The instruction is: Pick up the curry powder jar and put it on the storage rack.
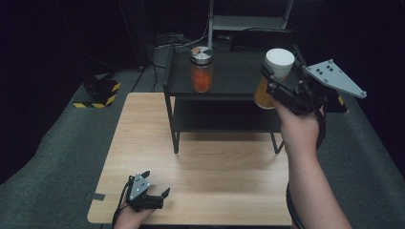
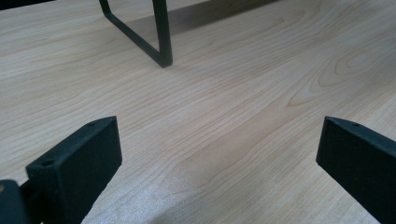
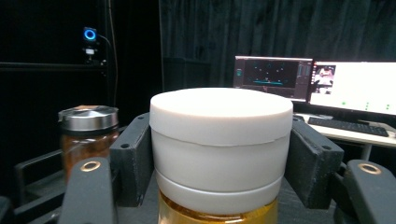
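High view has the wooden table (image 1: 215,176) bearing a black shelf rack (image 1: 224,78), with a silver-lidded jar (image 1: 201,69) on top. Right gripper (image 1: 274,78) clamps the white-capped amber jar (image 1: 276,76) above the rack's right end. Left gripper (image 1: 155,188) rests low, jaws wide apart.

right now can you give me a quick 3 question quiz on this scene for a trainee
1. True or false: the right tongs are shut on the white-lidded jar.
2. Which describes the left tongs? A) clamped on a jar B) open above the bare wooden table C) gripping the shelf leg
3. Fill in: the jar with the silver lid stands on the top of the black ____.

Key
1. True: the jaws press the white lid on both sides.
2. B: the jaws stand wide apart with nothing between them.
3. shelf
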Motion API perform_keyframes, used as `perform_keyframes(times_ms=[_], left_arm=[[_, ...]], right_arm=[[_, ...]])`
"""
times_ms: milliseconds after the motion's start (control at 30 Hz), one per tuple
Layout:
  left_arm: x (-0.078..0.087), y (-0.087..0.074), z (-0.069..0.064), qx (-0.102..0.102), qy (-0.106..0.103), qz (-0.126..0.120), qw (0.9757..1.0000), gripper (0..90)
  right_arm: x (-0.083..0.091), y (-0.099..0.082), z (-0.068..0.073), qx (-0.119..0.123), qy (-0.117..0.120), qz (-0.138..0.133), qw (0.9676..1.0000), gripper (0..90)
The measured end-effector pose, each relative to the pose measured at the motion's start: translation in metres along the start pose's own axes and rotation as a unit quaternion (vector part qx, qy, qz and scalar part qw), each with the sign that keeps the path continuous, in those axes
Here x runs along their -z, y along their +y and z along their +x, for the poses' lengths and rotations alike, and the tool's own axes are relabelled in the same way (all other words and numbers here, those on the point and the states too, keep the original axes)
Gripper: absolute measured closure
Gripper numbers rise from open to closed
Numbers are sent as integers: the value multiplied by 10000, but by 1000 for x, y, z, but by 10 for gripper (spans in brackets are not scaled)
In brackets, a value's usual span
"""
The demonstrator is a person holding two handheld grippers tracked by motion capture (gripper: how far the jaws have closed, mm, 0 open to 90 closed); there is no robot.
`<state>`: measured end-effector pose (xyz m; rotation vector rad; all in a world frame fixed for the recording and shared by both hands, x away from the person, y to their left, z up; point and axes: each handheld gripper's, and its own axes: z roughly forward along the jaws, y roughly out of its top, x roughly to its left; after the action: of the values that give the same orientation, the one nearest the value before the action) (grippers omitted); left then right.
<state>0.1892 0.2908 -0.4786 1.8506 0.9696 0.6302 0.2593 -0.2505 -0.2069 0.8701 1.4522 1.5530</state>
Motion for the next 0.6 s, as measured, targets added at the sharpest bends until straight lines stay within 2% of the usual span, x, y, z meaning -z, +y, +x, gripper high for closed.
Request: perform_keyframes(times_ms=[267,500,600], left_arm=[[1,-1,1,24,-20,-24,10000,4],[1,-3,4,103,-52,-70,9999,4],[1,-3,4,105,-59,-84,9999,4]], right_arm=[[-20,4,-3,-38,-120,29,9999,332],[-38,3,-3,103,-198,73,9997,332],[-44,1,-3,92,-212,77,9997,331]])
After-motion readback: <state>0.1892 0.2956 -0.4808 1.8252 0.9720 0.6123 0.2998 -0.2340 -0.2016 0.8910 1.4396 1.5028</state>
